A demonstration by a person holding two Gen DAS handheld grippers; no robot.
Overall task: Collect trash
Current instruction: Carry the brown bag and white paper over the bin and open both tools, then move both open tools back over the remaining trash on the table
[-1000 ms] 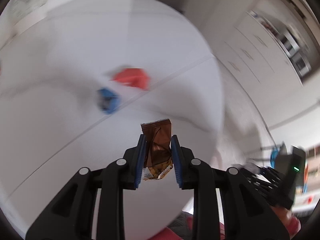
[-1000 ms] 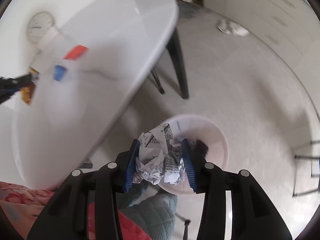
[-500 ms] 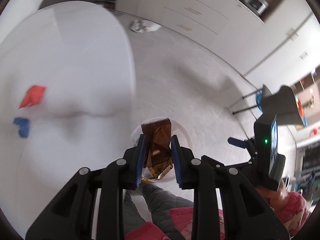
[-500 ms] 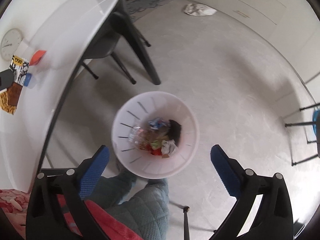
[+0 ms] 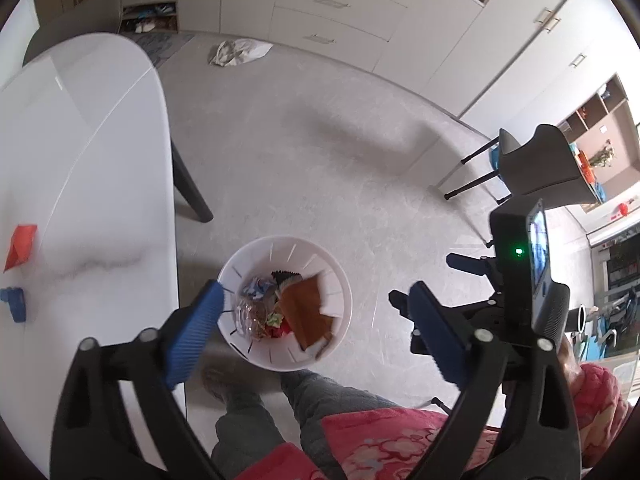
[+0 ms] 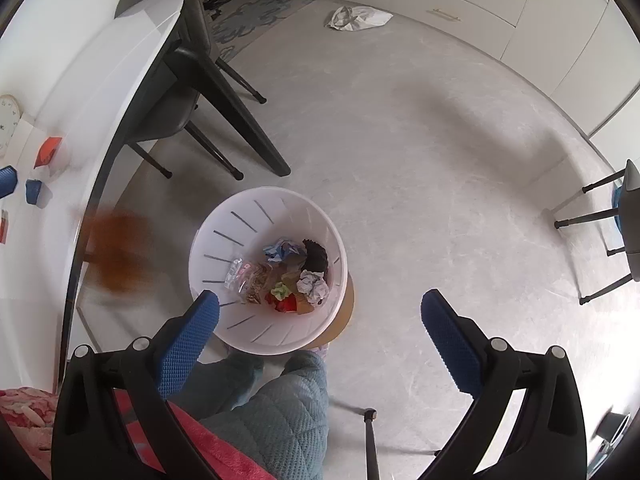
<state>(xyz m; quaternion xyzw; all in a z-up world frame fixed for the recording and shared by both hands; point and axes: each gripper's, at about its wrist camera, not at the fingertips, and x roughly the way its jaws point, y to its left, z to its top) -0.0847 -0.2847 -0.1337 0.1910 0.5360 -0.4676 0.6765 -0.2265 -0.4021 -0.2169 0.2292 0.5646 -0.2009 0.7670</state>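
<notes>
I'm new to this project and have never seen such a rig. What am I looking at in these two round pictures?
A person holds a two-finger gripper in each hand, each with a fisheye camera looking along its fingers. Both point down at a white bin on the floor. The left gripper has just been opening: the brown wrapper it let go is falling over the bin. The right gripper is open and empty; a crumpled paper lies in the bin. On the white table lie a red packet and a blue piece.
</notes>
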